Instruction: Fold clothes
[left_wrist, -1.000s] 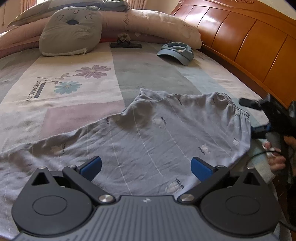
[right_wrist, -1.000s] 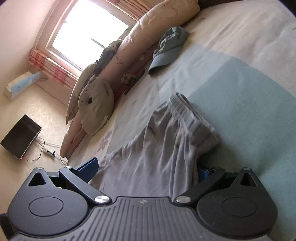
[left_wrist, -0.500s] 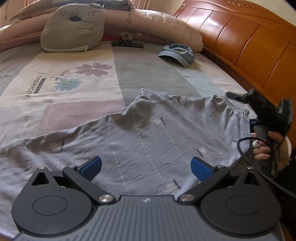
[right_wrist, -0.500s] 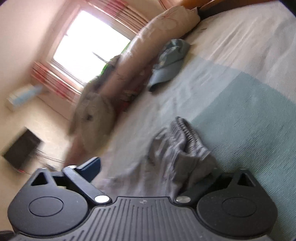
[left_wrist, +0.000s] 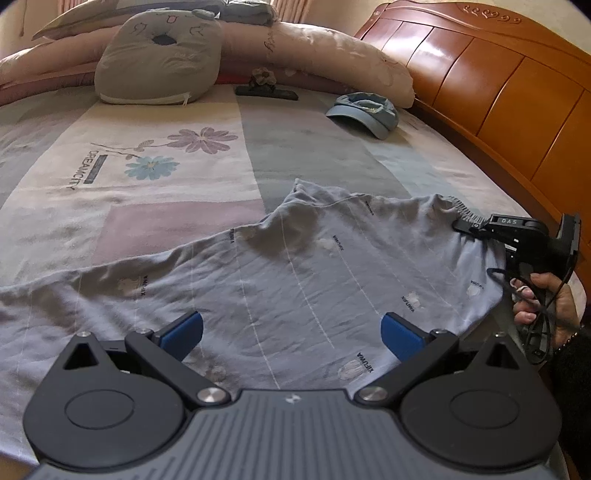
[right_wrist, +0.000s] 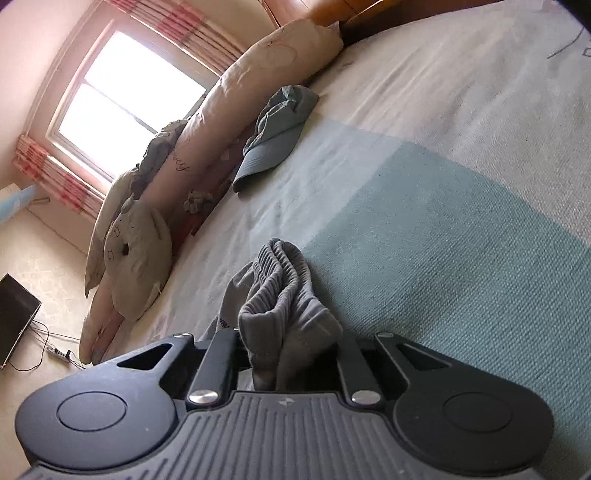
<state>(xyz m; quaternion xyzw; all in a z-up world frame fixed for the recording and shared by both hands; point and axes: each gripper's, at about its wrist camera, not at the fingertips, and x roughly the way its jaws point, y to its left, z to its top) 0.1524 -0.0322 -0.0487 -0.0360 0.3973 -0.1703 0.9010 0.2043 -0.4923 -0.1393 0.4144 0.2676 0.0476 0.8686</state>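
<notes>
Pale grey-blue printed trousers (left_wrist: 295, 280) lie spread flat on the patterned bed sheet (left_wrist: 166, 206). My left gripper (left_wrist: 291, 328) hovers open just over the cloth near its front edge, with nothing pinched between the blue pads. At the right end, my right gripper (left_wrist: 469, 225) bites the gathered elastic waistband (left_wrist: 461, 210), with a person's hand (left_wrist: 543, 299) on its handle. In the right wrist view the waistband (right_wrist: 280, 288) is bunched up between the jaws of my right gripper (right_wrist: 284, 347), which are closing tight on it.
A blue cap (left_wrist: 365, 114) lies beyond the trousers near the wooden headboard (left_wrist: 498, 92). A grey cushion (left_wrist: 159, 62) and a long pink bolster (left_wrist: 314, 40) line the far side of the bed. A small dark ornament (left_wrist: 266, 90) sits by them. A dark screen (right_wrist: 14, 325) lies on the floor.
The right gripper has gone from wide open to closed around the waistband's corner, bunching the cloth. The left gripper has stayed put and open.
</notes>
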